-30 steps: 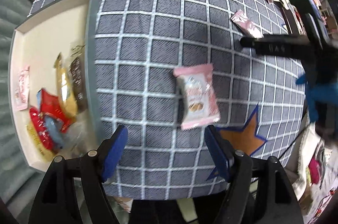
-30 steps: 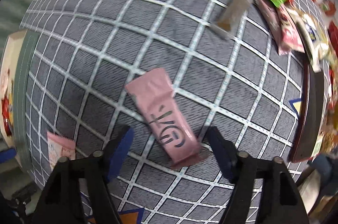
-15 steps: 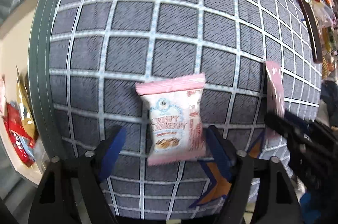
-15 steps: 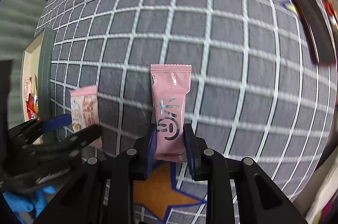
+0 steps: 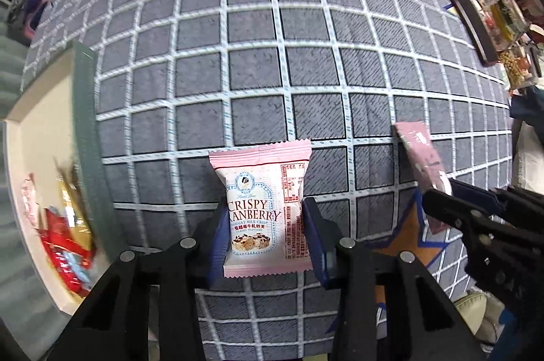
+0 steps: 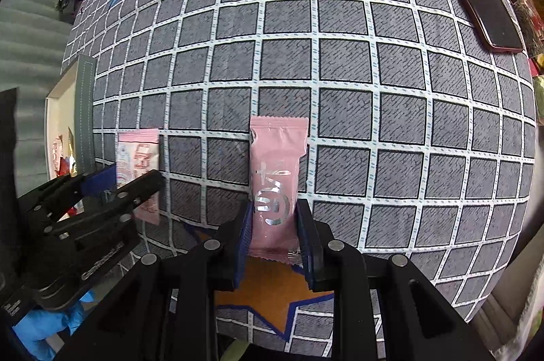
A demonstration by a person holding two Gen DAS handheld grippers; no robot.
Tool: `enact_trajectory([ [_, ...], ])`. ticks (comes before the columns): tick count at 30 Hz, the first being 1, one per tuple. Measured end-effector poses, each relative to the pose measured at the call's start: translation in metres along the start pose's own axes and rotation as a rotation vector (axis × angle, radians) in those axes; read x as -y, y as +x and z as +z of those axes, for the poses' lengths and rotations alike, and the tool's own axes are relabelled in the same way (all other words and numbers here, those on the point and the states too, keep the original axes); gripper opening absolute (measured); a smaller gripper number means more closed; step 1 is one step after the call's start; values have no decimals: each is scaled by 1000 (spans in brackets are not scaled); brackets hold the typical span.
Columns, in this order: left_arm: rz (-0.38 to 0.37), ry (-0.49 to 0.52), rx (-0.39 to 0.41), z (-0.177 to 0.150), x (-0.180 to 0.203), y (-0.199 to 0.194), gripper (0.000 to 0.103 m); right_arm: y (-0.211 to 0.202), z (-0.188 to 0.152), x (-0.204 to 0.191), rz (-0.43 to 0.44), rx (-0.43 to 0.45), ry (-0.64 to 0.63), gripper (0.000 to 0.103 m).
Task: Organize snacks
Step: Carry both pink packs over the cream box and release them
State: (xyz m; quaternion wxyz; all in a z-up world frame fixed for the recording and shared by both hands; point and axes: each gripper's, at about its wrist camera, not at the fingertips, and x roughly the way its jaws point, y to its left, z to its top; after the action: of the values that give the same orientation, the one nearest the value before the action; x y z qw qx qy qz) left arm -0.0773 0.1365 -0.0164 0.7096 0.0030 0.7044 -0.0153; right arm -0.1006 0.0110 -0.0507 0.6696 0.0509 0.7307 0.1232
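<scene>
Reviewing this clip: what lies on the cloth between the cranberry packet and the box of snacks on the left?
Nothing: the left wrist view shows only bare grid-patterned cloth between the cranberry packet, held in the left gripper, and the box.

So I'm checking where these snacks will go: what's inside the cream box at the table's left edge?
The cream box holds several wrappers: red ones, a gold one and a pale pink one. Its near wall hides the rest, and blur obscures any labels.
</scene>
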Motion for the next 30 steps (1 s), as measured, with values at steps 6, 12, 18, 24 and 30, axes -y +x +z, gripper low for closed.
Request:
enact_trajectory([
  [6,-6,-12,52,-5,-15,-34,45,-18,-9,-16,9,13,-13,28],
  [12,-8,-45,95,-16,-62,-59,45,-35,-3,-46,-13,-6,-52,28],
  [18,-3,-61,108,-36,-112,-74,45,5,-9,-49,-134,-101,-102,46],
  [24,16,-79,119,-52,-140,-86,45,27,10,-49,-126,-95,-56,65],
  [30,43,-160,117,-68,-183,-88,45,47,29,-71,-178,-113,-111,24],
])
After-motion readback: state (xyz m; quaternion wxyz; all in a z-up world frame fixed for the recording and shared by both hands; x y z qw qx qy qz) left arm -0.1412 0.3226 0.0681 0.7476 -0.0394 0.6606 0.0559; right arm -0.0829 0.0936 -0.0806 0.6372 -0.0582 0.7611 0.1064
